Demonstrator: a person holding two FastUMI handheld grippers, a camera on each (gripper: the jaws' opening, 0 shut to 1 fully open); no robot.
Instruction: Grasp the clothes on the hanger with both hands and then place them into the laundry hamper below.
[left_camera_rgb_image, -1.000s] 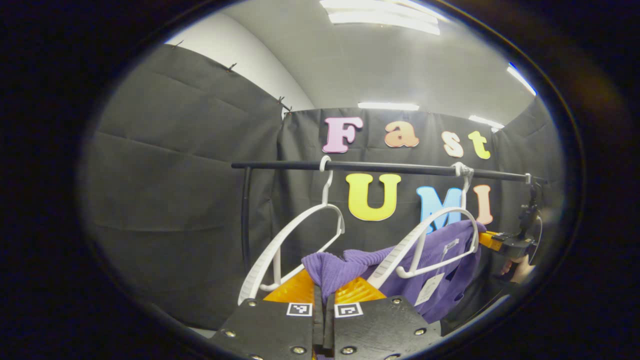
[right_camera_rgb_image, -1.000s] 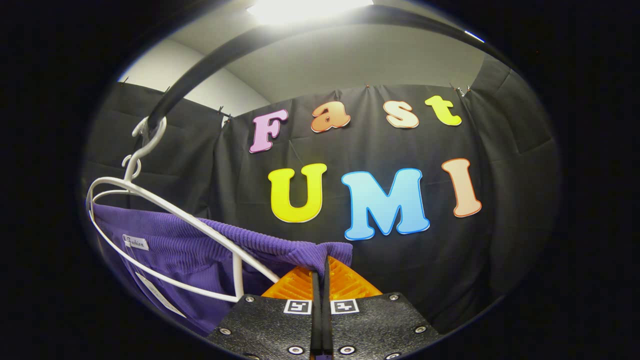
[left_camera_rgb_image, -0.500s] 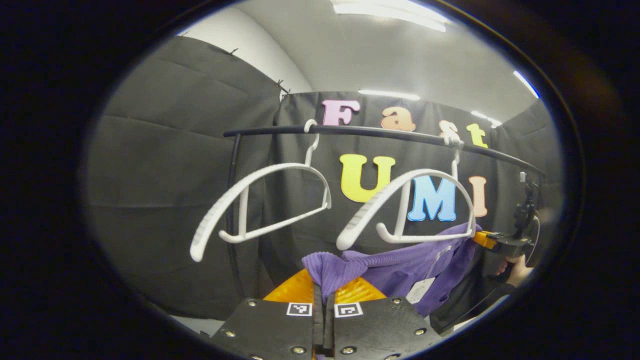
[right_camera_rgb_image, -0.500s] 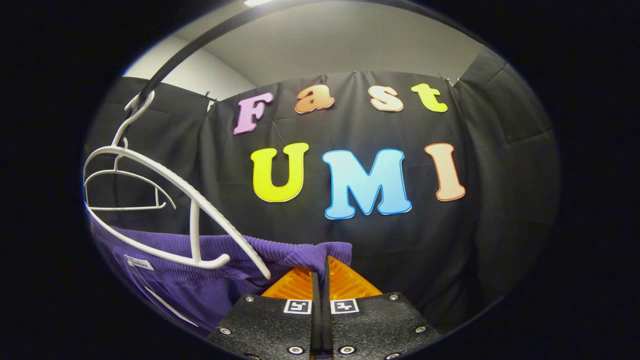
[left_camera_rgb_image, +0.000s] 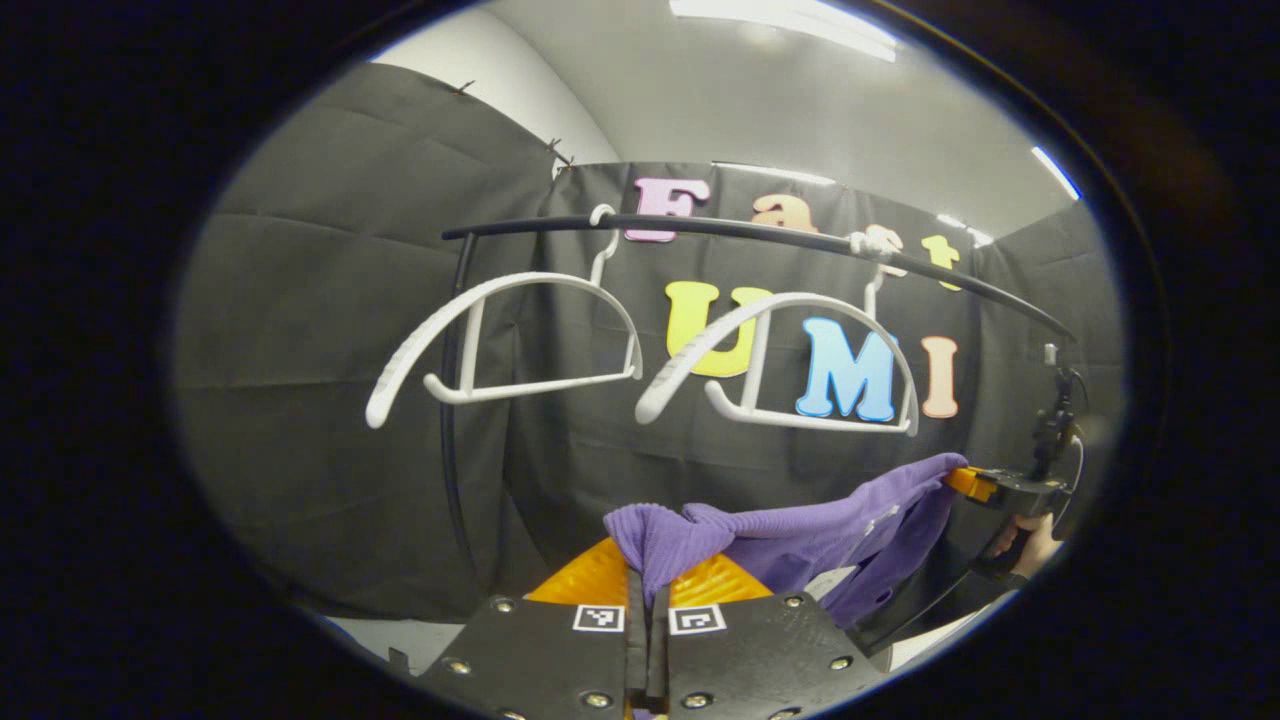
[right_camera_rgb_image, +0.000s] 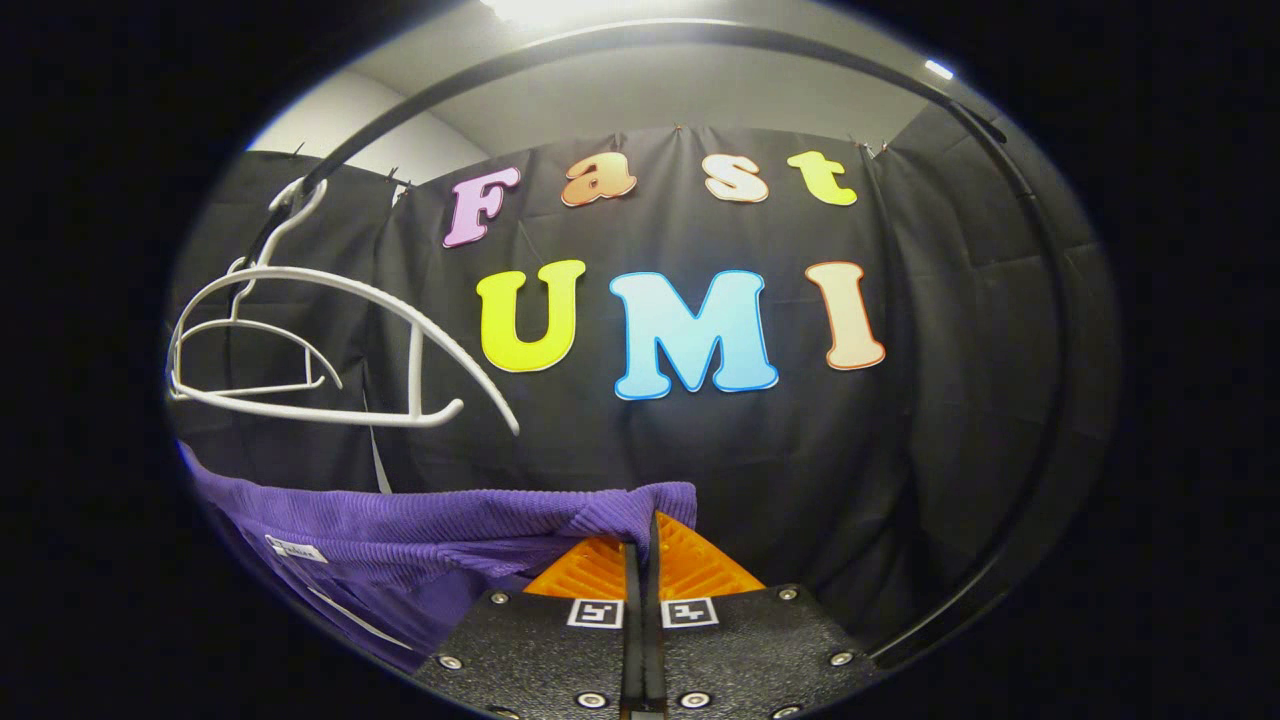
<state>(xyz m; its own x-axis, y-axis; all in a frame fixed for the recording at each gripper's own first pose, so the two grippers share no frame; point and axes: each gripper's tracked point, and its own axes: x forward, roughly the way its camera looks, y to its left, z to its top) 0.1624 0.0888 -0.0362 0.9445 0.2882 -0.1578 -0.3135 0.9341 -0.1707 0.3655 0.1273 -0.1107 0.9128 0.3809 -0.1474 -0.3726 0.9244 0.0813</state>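
**Purple knit clear of the hanger, held at both ends**

Purple ribbed knit garment (left_camera_rgb_image: 800, 535) hangs slack between the two grippers, below the white plastic hangers and touching neither of them. From where I stand, the left gripper (left_camera_rgb_image: 647, 580) has its fingers pressed together on a bunched corner of the cloth, and the left gripper view also shows the far end of the garment pinched by the right gripper (left_camera_rgb_image: 975, 485), with the person's hand (left_camera_rgb_image: 1030, 545) wrapped round its handle. In the right gripper view, the right gripper (right_camera_rgb_image: 645, 550) has both fingers closed tight on a folded hem of the same garment (right_camera_rgb_image: 420, 525), a small sewn tag showing further along the fabric.

Overhead, the thin black clothes rail (left_camera_rgb_image: 760, 235) carries two bare hangers: the nearer white hanger (left_camera_rgb_image: 790, 360) and a second white hanger (left_camera_rgb_image: 510, 335) beside it, both well above the cloth.

My reading is that the lift-off is done and the lowering is the step in hand. To do it well, I'd keep both grips firm and bring the two hands down together at the same pace, so the cloth stays level and doesn't snag a hanger tip. Drawing the hands a little closer would let the middle sag first into the opening.

As for the hamper, I can't see it from either view, so I cannot say what, if anything, lies in it.
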